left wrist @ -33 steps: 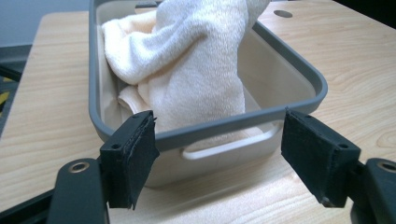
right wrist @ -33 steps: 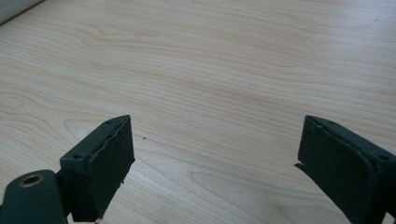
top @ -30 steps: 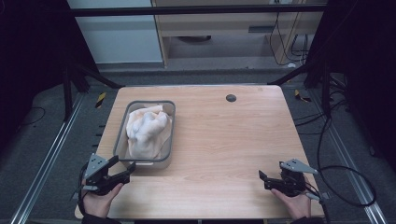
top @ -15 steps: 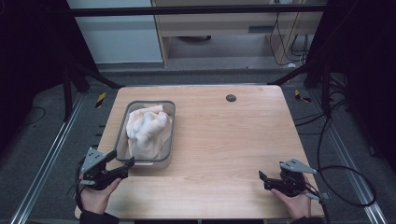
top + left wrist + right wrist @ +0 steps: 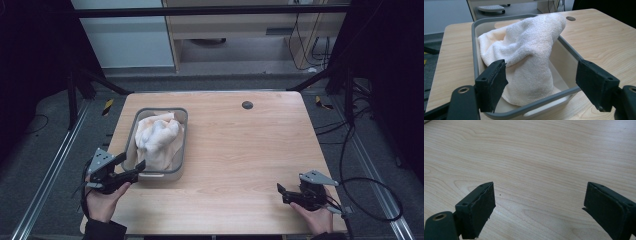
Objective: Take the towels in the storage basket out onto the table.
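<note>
A grey bin (image 5: 181, 142) stands on the left half of the wooden table (image 5: 250, 150). A white towel (image 5: 157, 137) is heaped inside it. My left gripper (image 5: 132, 161) is open at the bin's near left corner, level with its rim. In the left gripper view the open left gripper (image 5: 541, 75) has its jaws on either side of the bin's near end; the towel (image 5: 529, 47) rises above the bin rim (image 5: 475, 47) between them. My right gripper (image 5: 281, 194) is open over bare wood near the front right corner, and the right gripper (image 5: 537, 200) has nothing between its jaws.
A small dark round grommet (image 5: 247, 105) sits in the tabletop toward the far edge. Metal frame rails run along both sides of the table. A black cable (image 5: 370, 200) trails off the right gripper past the table's right edge.
My left gripper has moved a little forward and up toward the bin's near end. The right gripper and the towel have stayed put.
</note>
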Demonstrator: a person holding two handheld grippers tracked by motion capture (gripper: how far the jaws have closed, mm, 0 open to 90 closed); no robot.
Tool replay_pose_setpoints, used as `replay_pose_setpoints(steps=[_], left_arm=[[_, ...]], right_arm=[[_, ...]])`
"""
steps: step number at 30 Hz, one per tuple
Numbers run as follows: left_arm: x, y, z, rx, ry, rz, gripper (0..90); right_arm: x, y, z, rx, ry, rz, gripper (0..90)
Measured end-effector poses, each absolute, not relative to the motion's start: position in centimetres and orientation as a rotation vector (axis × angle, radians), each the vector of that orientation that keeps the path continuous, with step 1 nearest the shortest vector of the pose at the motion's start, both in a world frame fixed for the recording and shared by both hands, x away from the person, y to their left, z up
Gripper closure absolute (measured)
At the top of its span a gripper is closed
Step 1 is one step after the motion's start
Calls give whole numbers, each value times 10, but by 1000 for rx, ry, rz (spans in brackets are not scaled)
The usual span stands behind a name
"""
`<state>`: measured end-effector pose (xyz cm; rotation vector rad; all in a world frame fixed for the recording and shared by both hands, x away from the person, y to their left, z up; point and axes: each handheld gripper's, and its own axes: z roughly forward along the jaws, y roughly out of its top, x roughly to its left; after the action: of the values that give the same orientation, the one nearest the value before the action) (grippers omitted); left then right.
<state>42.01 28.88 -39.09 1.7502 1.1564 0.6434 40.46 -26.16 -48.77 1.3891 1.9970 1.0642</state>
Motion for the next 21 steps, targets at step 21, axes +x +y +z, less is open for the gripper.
replay_pose_setpoints(steps=[21], left_arm=[[450,276,-390,1857,1164,607,208]], right_arm=[[406,-261,-489,1391,2014,1049,97]])
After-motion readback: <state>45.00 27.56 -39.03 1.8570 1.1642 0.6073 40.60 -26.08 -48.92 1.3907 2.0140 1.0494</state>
